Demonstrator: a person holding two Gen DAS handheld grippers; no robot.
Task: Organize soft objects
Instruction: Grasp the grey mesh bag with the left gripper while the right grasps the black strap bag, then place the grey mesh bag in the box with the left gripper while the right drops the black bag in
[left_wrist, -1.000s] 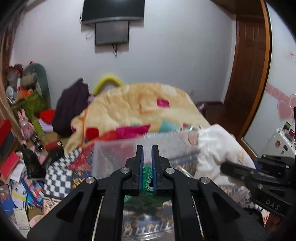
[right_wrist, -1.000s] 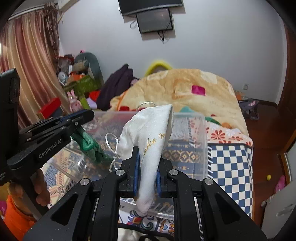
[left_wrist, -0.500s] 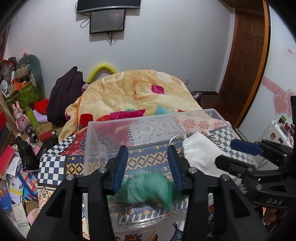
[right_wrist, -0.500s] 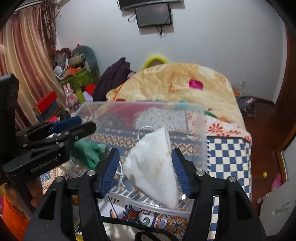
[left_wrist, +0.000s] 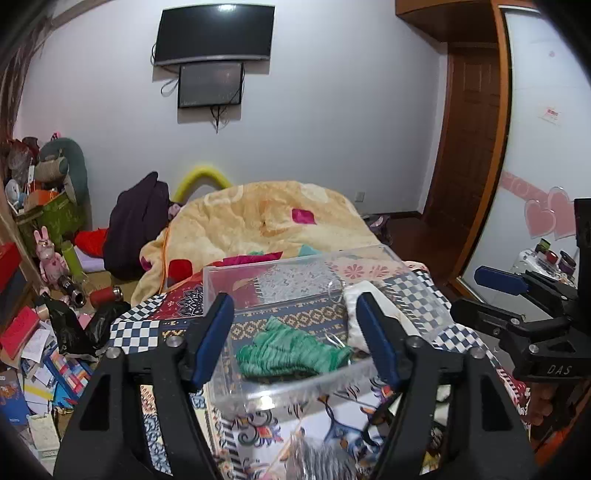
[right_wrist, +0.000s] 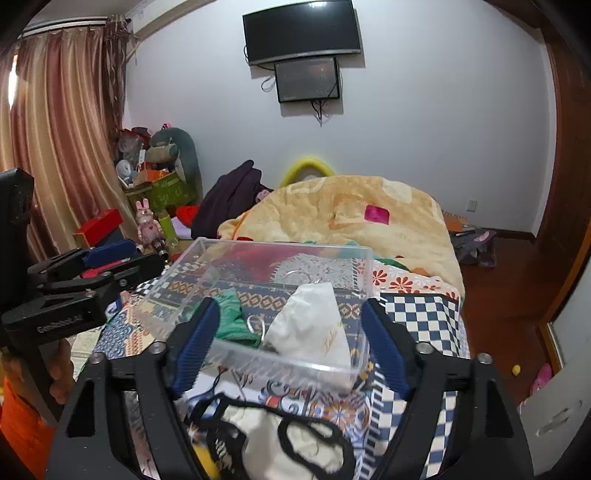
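Both tongs stand wide open and hold nothing: the left tongs (left_wrist: 295, 336) and the right tongs (right_wrist: 290, 345). The clear box (right_wrist: 354, 254) sits on the bed (right_wrist: 417, 317) near its foot edge. Inside it, the green cloth (left_wrist: 288, 352) lies just beside the white pouch (right_wrist: 314, 325).

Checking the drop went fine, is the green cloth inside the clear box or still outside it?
Inside. The green cloth lies bunched on the floor of the clear box, beside the white pouch.
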